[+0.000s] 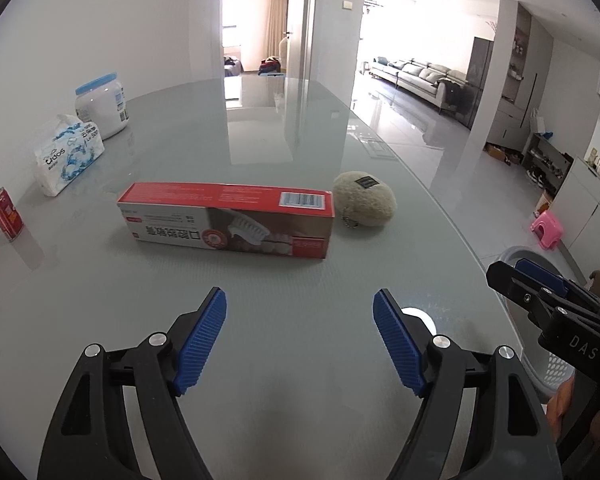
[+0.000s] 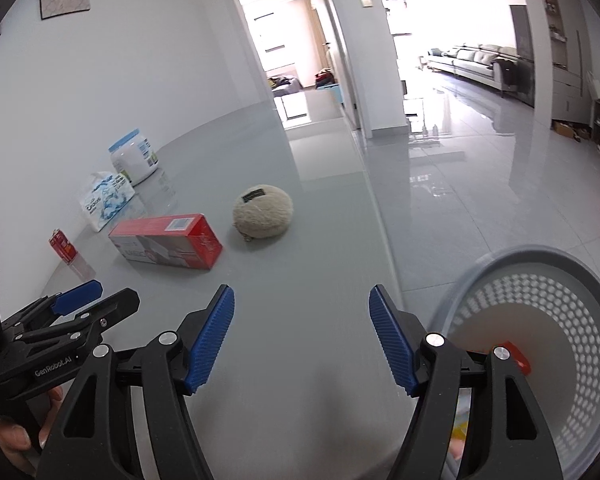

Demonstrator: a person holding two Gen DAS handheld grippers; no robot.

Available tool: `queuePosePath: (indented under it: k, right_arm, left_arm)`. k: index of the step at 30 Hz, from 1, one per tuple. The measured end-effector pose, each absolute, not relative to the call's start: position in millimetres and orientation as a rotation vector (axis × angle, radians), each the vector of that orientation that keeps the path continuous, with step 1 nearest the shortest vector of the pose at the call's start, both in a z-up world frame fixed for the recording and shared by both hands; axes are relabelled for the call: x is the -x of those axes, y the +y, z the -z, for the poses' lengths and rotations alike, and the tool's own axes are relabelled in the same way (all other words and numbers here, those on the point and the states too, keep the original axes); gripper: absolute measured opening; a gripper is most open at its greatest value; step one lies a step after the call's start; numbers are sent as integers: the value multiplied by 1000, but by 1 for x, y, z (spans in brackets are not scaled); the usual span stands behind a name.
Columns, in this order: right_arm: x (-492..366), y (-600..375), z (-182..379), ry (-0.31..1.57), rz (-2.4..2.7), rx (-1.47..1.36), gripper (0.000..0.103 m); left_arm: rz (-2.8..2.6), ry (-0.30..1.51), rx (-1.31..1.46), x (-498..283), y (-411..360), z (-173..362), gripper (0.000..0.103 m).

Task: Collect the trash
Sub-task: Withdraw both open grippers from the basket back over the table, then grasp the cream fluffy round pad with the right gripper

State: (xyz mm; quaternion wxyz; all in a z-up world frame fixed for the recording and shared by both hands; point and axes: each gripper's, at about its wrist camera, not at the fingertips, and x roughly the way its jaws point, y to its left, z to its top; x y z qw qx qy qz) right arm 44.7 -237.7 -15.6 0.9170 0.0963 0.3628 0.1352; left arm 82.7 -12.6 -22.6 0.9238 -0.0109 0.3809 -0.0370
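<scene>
A long red toothpaste box (image 1: 228,220) lies on the grey glass table (image 1: 284,352), straight ahead of my left gripper (image 1: 300,340), which is open and empty. The box also shows in the right wrist view (image 2: 166,240). My right gripper (image 2: 302,336) is open and empty above the table's right edge. A grey perforated trash basket (image 2: 580,276) stands on the floor just right of it, with something orange inside. A small red battery (image 1: 6,212) stands at the far left. The right gripper also shows in the left wrist view (image 1: 512,272).
A fluffy beige pouch (image 1: 366,200) lies right of the box. A tissue pack (image 1: 68,152) and a white jar with a blue lid (image 1: 100,106) stand at the back left by the wall. A pink stool (image 1: 546,230) is on the floor.
</scene>
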Motion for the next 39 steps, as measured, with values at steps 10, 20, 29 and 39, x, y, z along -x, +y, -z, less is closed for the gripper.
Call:
queuePosePath:
  k: [10,20,29,39]
  right_arm:
    - [-95,-202,19,781,-337,-136,68]
    - [-147,-183,28,830,-350,-98,70]
    - [-181,-166,42,874,-356,-88,70]
    - [-200,-154,52,908,-349,-63,70]
  left_arm:
    - [-14,790,76,-99,30,23,74]
    - [-42,806,113,-119,41,27,74]
    - [-48,826,125,-128,41,34,74]
    - [-65,829,124,-133,44,38,74]
